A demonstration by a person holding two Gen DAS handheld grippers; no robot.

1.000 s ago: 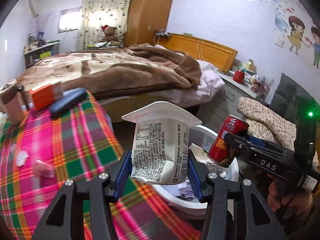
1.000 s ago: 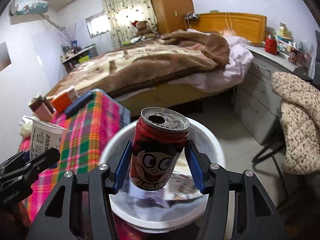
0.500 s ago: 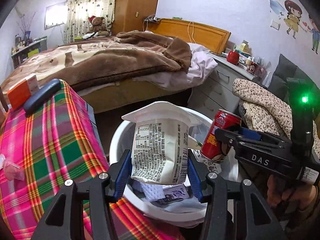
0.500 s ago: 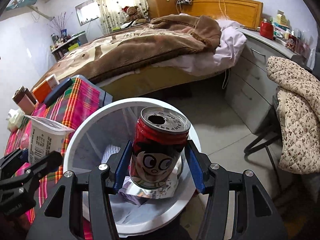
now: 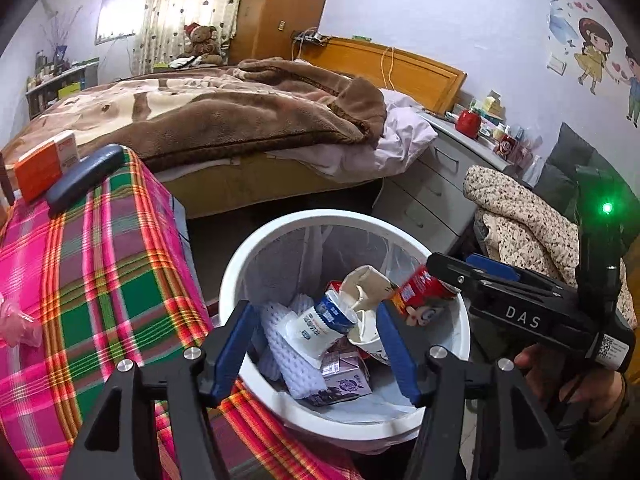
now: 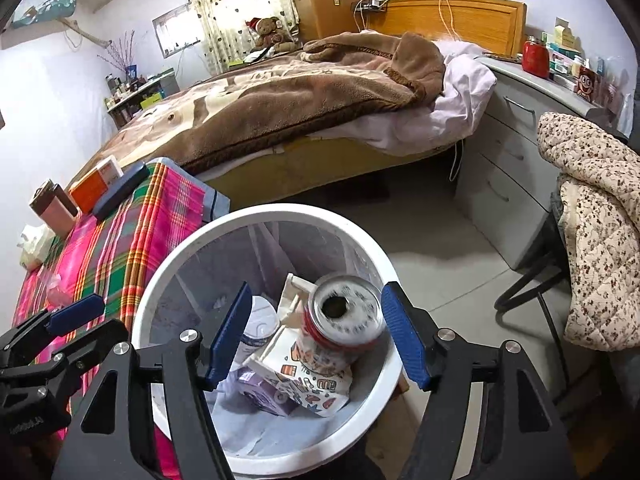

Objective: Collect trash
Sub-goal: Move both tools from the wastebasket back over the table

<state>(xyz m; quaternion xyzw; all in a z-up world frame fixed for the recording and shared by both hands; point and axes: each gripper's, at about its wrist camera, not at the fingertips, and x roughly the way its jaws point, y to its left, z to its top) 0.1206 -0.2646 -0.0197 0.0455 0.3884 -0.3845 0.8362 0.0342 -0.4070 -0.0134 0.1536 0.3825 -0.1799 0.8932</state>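
Note:
A white trash bin [image 5: 240, 264] with a clear liner stands beside the table; it also shows in the right wrist view [image 6: 172, 256]. My left gripper [image 5: 316, 344] is open and empty over the bin. The white paper cup [image 5: 364, 300] lies inside among cartons and foam wrap. My right gripper [image 6: 316, 340] is open over the bin, and the red can [image 6: 344, 320] falls blurred between its fingers; the can also shows in the left wrist view [image 5: 420, 292]. The right gripper's body shows in the left wrist view [image 5: 520, 308].
A plaid-covered table [image 5: 92, 272] stands left of the bin, with an orange box [image 5: 44, 164], a dark case [image 5: 84, 178] and pink wrappers [image 5: 16, 320]. A bed [image 5: 220, 120], grey drawers [image 5: 436, 188] and a chair with a quilted coat [image 6: 592, 240] surround the floor.
Both grippers have opened over the bin. The paper cup has dropped from the left gripper into the bin, and the red can has left the right gripper and is falling.

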